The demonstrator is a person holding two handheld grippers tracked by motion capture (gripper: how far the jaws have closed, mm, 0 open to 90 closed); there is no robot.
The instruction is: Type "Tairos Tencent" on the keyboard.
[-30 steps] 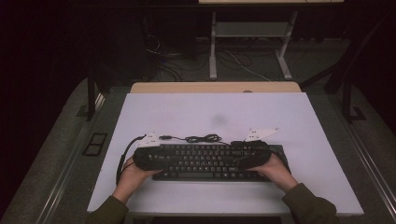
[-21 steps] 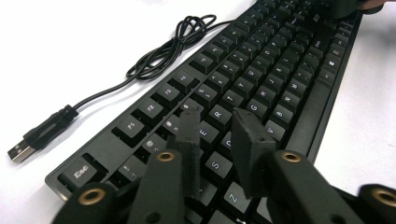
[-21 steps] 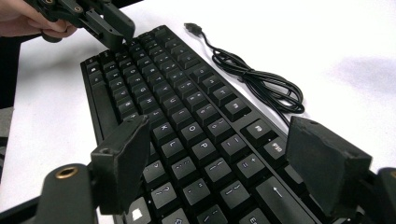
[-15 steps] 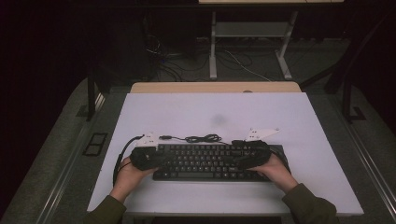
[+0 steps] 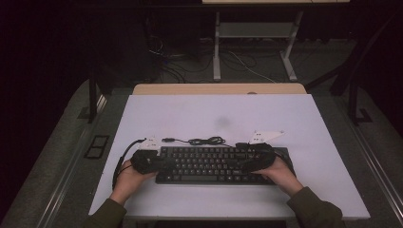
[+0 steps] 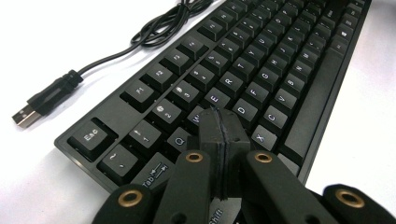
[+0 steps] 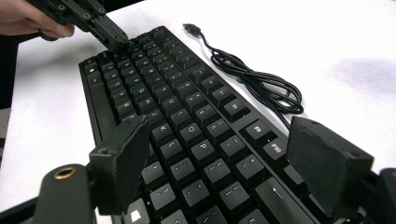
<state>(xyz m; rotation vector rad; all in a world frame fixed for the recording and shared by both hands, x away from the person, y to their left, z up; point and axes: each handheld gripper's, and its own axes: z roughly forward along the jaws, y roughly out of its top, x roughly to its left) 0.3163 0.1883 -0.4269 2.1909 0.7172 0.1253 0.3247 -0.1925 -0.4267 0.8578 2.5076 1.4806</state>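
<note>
"Esc", "Tab", "Shift" on keyboard [image 6: 261, 70] keys

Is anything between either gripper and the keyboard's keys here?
Nothing visible. The left gripper, jaws shut, sits directly over the keys of the black keyboard near its left end. The right gripper, jaws open, hangs over the right-hand keys. The coiled USB cable lies behind the keyboard, clear of both.

Overhead plus two close keyboard [image 5: 216, 164] views

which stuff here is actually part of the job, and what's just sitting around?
In the job:
black keyboard
left gripper, jaws shut, tip over the A/S keys
right gripper, jaws open above the keyboard's right end

Lying about:
keyboard's coiled cable and its unplugged USB plug
white table
</note>
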